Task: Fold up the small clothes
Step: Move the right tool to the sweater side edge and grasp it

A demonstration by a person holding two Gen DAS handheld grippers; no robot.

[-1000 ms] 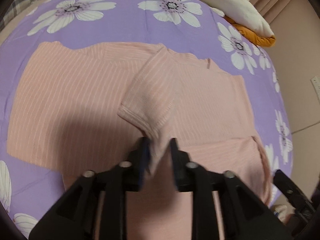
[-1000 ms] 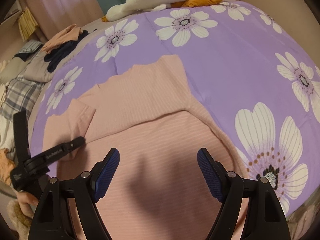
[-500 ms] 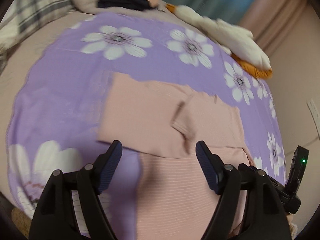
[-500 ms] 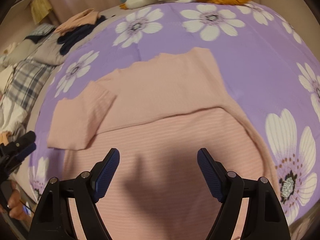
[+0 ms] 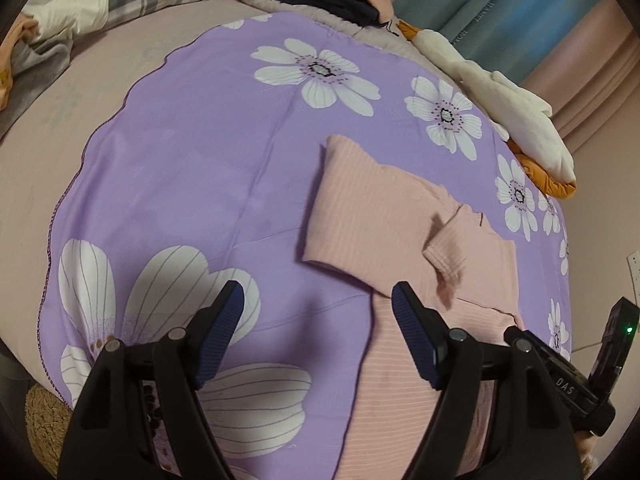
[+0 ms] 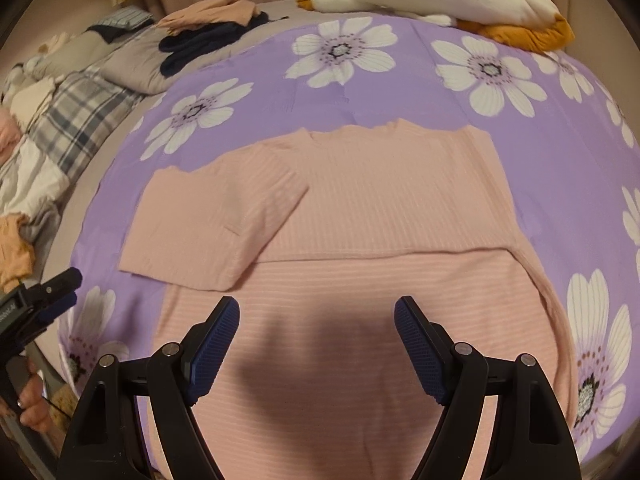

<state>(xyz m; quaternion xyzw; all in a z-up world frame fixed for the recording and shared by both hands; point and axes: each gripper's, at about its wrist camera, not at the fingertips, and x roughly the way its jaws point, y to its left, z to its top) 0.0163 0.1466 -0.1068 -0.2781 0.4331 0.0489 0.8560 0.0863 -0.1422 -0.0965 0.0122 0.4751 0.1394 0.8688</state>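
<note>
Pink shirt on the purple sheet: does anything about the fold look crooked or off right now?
The pink shirt mostly lies flat. One sleeve is folded in at a slant, its end overhanging the shirt's side edge onto the purple sheet, so that side looks uneven. Both grippers, left and right, are open and hold nothing.

Both wrist views look down, close over bed – left offset sideways; pink top shared.
</note>
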